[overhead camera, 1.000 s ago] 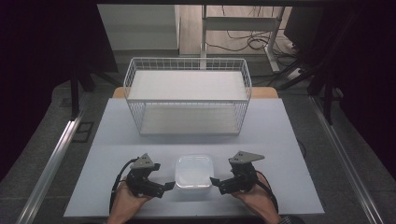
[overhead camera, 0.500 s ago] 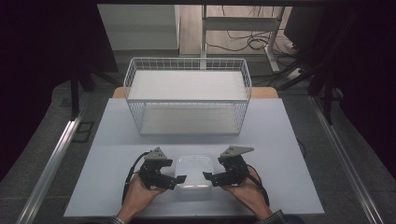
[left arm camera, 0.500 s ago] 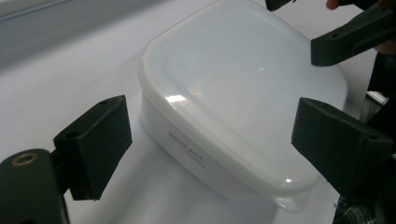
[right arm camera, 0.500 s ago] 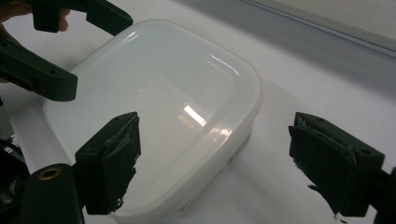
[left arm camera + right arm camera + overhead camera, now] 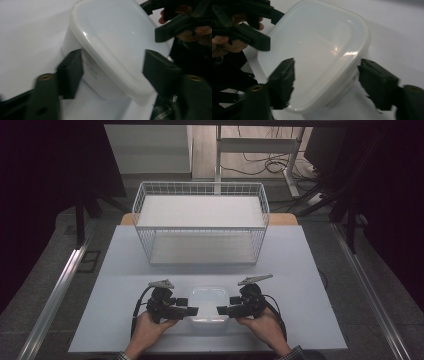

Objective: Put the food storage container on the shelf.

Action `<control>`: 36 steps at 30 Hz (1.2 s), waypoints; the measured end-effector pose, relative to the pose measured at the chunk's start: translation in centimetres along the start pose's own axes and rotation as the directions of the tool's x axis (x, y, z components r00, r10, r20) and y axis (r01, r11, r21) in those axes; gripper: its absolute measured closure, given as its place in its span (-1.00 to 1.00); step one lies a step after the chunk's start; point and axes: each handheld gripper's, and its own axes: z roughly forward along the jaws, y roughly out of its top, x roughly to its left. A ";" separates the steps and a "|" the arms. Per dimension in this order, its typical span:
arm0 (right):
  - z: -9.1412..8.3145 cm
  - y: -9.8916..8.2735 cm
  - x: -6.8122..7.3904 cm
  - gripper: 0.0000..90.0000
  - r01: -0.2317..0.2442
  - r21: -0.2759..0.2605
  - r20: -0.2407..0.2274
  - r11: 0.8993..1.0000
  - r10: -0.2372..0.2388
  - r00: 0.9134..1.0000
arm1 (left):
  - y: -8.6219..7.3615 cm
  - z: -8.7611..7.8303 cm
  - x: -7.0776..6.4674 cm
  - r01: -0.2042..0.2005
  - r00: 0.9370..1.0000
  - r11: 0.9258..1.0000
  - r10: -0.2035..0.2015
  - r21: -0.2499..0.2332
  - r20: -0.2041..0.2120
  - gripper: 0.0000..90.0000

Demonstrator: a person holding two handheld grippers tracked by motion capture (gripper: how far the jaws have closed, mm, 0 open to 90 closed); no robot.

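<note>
On the left, the person's left hand (image 5: 146, 330) rests low on the pale bench (image 5: 125, 270), holding the left gripper (image 5: 192, 310) level and pointed rightward at the corner of a lidded, translucent white plastic container (image 5: 208, 304). Its jaws have just been closing, and the container's edge sits between them. In the left gripper view one jaw lies against the container's side wall below the lid rim, while the other stands over the lid near the far edge; I cannot tell for certain whether that one presses on the plastic, so the grip looks half-closed around the corner rather than plainly clamped.

In the middle, the container stands upright on the bench, lid on, near the front edge and squarely between the two grippers. Behind it, well apart toward the back of the bench, sits a white wire basket (image 5: 145, 220) with a flat white board lying across its top.

On the right, the right hand (image 5: 264, 326) mirrors the left, aiming the right gripper (image 5: 222, 310) leftward at the container's opposite corner. Its jaws have also just been closing, with the lid's corner between them. In the right gripper view one jaw lies over the lid and the other just beside the side wall, with a sliver of bench visible there, so contact is uncertain.
</note>
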 end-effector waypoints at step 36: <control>-3.8 1.6 2.2 0.77 0.069 -0.225 0.090 0.972 -0.050 0.995 | 2.2 -3.6 -2.2 -0.064 0.989 0.983 0.040 -0.174 -0.140 0.78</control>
